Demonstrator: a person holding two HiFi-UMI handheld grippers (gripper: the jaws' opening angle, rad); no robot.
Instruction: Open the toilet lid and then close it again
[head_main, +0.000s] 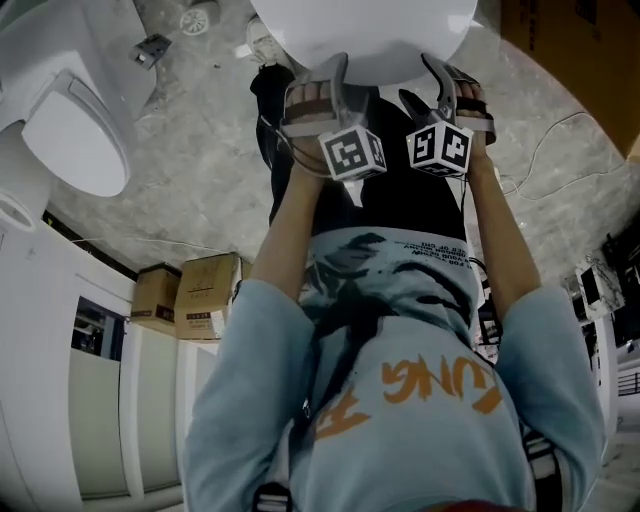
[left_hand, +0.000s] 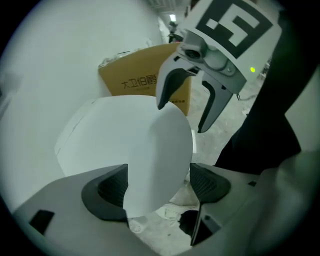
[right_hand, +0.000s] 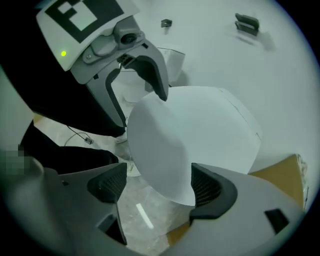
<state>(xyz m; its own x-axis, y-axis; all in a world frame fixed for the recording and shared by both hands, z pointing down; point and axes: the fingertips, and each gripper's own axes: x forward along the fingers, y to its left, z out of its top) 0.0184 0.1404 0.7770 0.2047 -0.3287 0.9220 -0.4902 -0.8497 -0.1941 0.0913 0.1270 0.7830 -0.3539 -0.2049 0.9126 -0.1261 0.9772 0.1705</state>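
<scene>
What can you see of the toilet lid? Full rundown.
The toilet lid is plain white, plastic by its look, smooth and rounded at the front. It appears to be down. Its front edge sits between the open jaws of the left gripper and the right gripper, side by side; neither clamps it. Its rear is out of view.

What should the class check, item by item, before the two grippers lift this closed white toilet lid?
1. Smooth white oval toilet lid down: ok.
2. Left gripper fingers open, the lid's front edge between them: ok.
3. Right gripper the same: ok.
4. Fingers clamped on the lid: not ok.
5. Room behind the lid to swing up: cannot tell.
6. Brown cardboard box clear of the lid: ok.
</scene>
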